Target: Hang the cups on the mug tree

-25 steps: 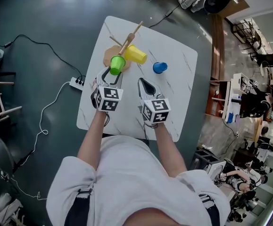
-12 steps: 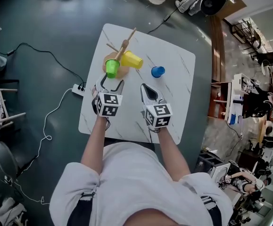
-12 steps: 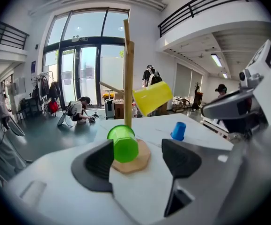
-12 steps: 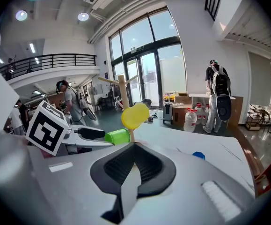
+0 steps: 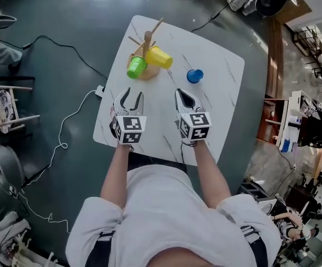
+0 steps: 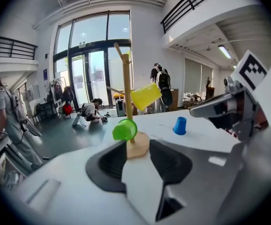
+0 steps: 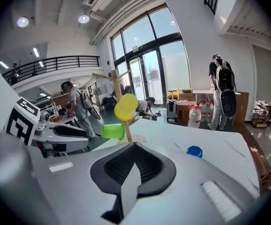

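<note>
The wooden mug tree (image 5: 145, 44) stands at the far left of the white marble table (image 5: 222, 99). A green cup (image 5: 136, 67) and a yellow cup (image 5: 159, 57) hang on its pegs. A blue cup (image 5: 194, 75) sits upside down on the table to the right. My left gripper (image 5: 132, 97) is short of the tree; its jaws have just been closing, stand apart, and hold nothing. My right gripper (image 5: 185, 97) is shut and empty, nearer me than the blue cup. The left gripper view has the green cup (image 6: 124, 130) just beyond the left gripper (image 6: 138, 146).
On the dark floor left of the table lie a power strip (image 5: 100, 89) and a long cable (image 5: 60, 138). A chair (image 5: 5, 110) stands further left. Several people (image 6: 159, 86) and water bottles (image 7: 194, 117) are in the hall beyond the table.
My left gripper let go of the green cup, which stays hanging on the tree, and drew back toward me. Its jaws spread wide, then narrowed. The right gripper also drew back, still shut.
</note>
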A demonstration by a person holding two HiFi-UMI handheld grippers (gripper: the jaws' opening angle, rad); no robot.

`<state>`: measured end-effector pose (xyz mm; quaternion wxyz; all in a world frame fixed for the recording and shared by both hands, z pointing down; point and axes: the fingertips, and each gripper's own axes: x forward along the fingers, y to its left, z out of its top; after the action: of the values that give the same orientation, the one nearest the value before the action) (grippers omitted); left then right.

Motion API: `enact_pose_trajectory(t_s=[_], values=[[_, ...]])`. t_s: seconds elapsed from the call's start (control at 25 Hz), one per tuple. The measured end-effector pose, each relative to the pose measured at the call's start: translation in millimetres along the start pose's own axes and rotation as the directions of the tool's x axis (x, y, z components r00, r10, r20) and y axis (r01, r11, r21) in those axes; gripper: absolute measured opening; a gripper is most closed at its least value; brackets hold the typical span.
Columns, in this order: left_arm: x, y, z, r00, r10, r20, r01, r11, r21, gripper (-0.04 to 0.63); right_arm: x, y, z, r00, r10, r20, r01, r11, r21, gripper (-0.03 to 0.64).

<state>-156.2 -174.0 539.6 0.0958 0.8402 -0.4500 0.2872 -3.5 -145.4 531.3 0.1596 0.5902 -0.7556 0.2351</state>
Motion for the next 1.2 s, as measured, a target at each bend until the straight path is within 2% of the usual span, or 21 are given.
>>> enact_pose_trajectory(t_s=[0.12, 0.16, 0.4, 0.6, 0.84, 1.2], values=[[4, -29, -10, 0.999, -0.030, -0.026, 0.030, 1.000, 0.000, 0.032, -6, -23, -11, 1.000, -0.014, -0.007, 0.014, 1.000, 0.009, 0.000], [6, -40, -14, 0.998, -0.049, -0.039, 0.049, 0.999, 0.004, 0.003, -8, -29, -17, 1.000, -0.018, -0.012, 0.018, 1.000, 0.013, 0.000], [27, -100, -7, 0.985, -0.157, -0.070, 0.158, 0.987, 0.013, 0.003, -18, -70, -29, 0.998, -0.060, -0.009, 0.061, 0.997, 0.045, 0.000], [49, -132, 5, 0.972, -0.226, -0.070, 0.224, 0.974, -0.032, 0.003, -25, -98, -25, 0.995, -0.099, 0.004, 0.099, 0.992, 0.083, 0.000], [71, -151, 15, 0.961, -0.263, -0.086, 0.262, 0.965, -0.028, 0.003, -23, -133, -26, 0.990, -0.142, -0.001, 0.142, 0.984, 0.107, 0.000], [90, -153, 10, 0.955, -0.269, -0.128, 0.266, 0.963, -0.039, 0.003, -6, -159, -24, 0.987, -0.160, -0.011, 0.160, 0.981, 0.109, 0.015]])
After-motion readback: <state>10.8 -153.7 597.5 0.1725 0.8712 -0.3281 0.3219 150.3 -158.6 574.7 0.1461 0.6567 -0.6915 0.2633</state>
